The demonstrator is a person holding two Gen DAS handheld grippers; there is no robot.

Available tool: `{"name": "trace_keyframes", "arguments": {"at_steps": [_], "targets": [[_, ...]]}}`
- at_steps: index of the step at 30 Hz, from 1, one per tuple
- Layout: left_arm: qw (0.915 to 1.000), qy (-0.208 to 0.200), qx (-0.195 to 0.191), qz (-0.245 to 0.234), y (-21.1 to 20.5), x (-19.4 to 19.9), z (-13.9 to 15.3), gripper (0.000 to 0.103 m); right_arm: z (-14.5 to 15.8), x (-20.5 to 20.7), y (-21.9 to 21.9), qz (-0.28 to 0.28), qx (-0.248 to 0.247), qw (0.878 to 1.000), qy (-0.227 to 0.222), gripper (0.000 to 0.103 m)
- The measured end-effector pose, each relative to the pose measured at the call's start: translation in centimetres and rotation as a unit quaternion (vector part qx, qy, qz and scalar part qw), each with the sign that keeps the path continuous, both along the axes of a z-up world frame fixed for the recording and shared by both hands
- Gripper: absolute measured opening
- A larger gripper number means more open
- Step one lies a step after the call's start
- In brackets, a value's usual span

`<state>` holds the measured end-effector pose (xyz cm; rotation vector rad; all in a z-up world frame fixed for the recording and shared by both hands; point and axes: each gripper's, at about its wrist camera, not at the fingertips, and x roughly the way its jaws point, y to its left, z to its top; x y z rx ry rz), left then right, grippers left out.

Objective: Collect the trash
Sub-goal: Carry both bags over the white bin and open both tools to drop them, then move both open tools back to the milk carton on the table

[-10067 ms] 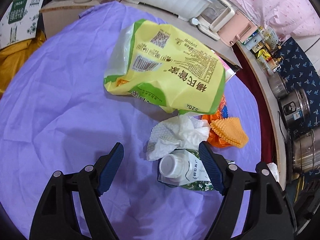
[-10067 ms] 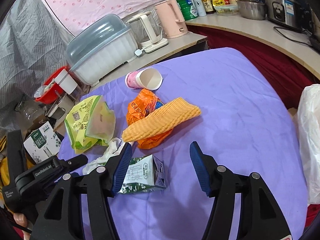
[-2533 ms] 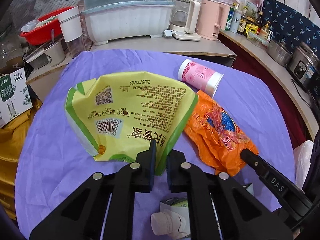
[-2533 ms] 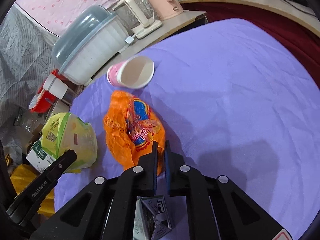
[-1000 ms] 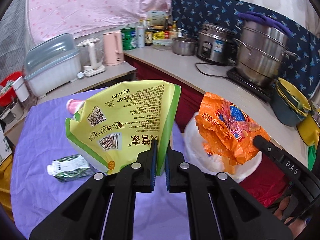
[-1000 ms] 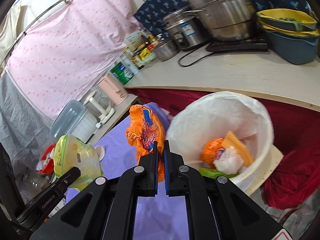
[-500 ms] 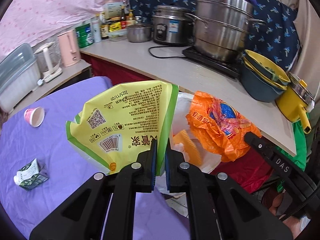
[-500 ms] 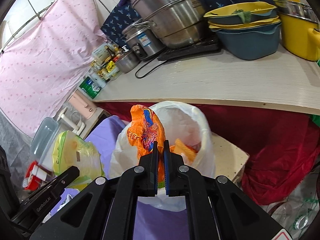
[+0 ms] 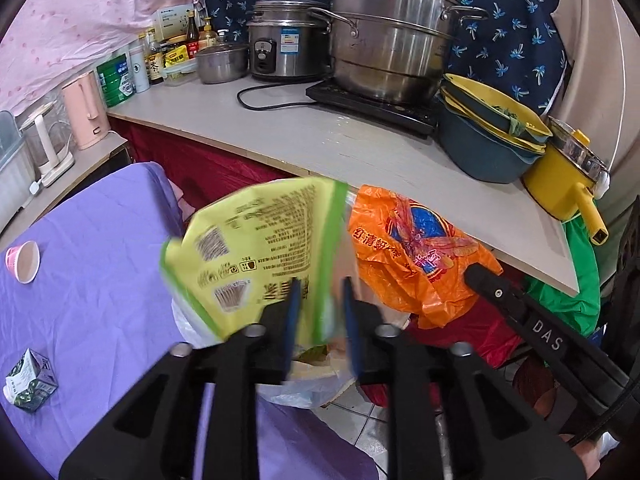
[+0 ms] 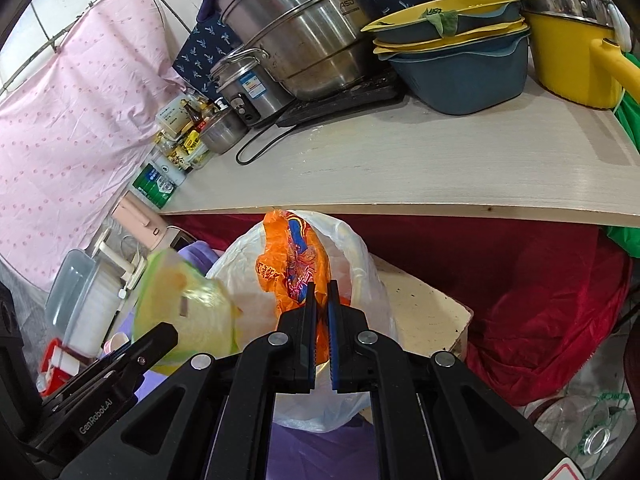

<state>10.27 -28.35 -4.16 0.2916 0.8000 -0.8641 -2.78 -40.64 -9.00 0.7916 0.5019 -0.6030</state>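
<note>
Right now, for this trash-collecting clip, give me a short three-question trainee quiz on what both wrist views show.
1. True or false: the right gripper is shut on the orange bag.
2. Which item is between the left gripper jaws, which have just been opening? A) pink cup B) yellow-green bag C) milk carton
3. Which two trash items are on the purple cloth?

Key: 1 true. 2 B. 3 pink cup, milk carton.

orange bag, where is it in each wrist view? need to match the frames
Left wrist: orange bag right of centre, beside the yellow-green pouch, held by the other gripper entering from lower right.
Right wrist: orange bag at centre, above the fingers.
Shared landmark: big steel steamer pot on the counter.
</note>
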Motion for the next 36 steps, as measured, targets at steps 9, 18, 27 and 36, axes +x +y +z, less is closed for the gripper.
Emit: {"name": "trace_keyframes", "arguments": {"at_steps": [9, 18, 27, 36], "targets": [[0.9974, 0.009, -0.012, 0.071, 3.5, 2.8, 0.0, 0.06, -0.3, 3.0, 1.1, 0.028, 0.002, 1.0, 0.007, 0.008], [0.9917, 0.02, -0.016, 0.126, 6.9, 5.6, -0.1, 0.071, -0.3, 5.5, 2.7, 0.045, -0.002, 0.999, 0.009, 0.029], [0.9895, 0.018, -0.019, 0.142, 8.4, 6.1, 0.1, 0.071, 0.8, 6.0, 3.7, 0.054, -0.009, 0.998, 0.005, 0.03], [0.9843, 0.017, -0.011, 0.175, 11.5, 6.9, 0.0, 0.071, 1.7, 7.6, 6.4, 0.084, -0.02, 0.996, 0.006, 0.039]]}}
